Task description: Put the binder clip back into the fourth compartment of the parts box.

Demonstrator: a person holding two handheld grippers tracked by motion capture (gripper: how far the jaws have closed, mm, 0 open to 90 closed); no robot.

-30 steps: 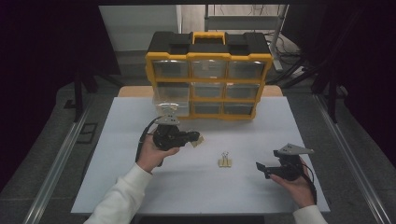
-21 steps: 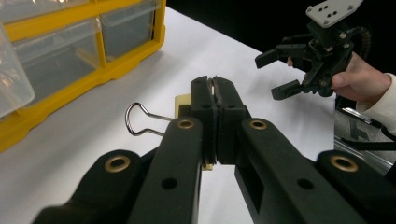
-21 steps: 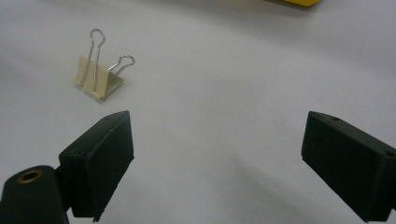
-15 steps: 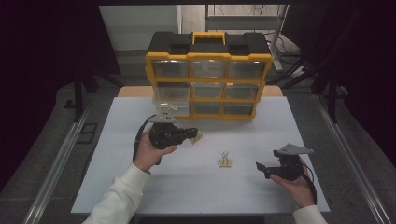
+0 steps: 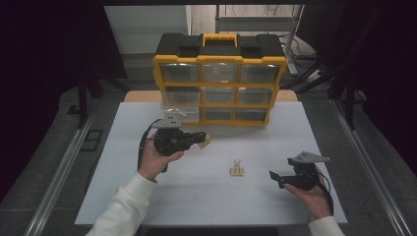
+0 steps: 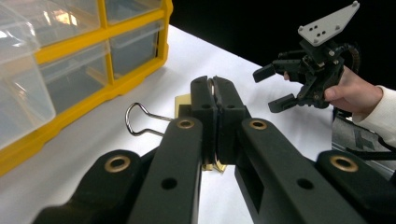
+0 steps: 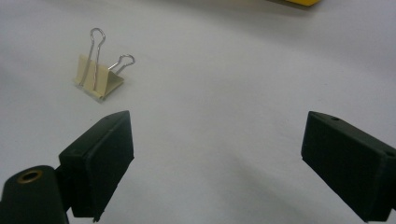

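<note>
My left gripper point(image 5: 200, 139) is left of the table's middle, shut on a cream binder clip point(image 5: 206, 142). In the left gripper view the jaws point(image 6: 215, 83) press together on the clip, whose wire handle point(image 6: 140, 119) sticks out to the left. A second cream binder clip point(image 5: 237, 170) lies on the white table, seen up close in the right gripper view point(image 7: 99, 78). My right gripper point(image 5: 276, 179) hovers open to the right of it, with nothing between its jaws point(image 7: 217, 135). It also shows in the left gripper view point(image 6: 280, 85).
A yellow and black drawer organizer point(image 5: 220, 81) stands at the table's back, with clear drawers. One left drawer point(image 5: 180, 103) is pulled out, just behind my left gripper. The white table point(image 5: 211, 201) ends near the person's sleeves.
My left gripper has drifted slightly back toward the organizer with the clip in it. The right gripper and the clip on the table have stayed put.
</note>
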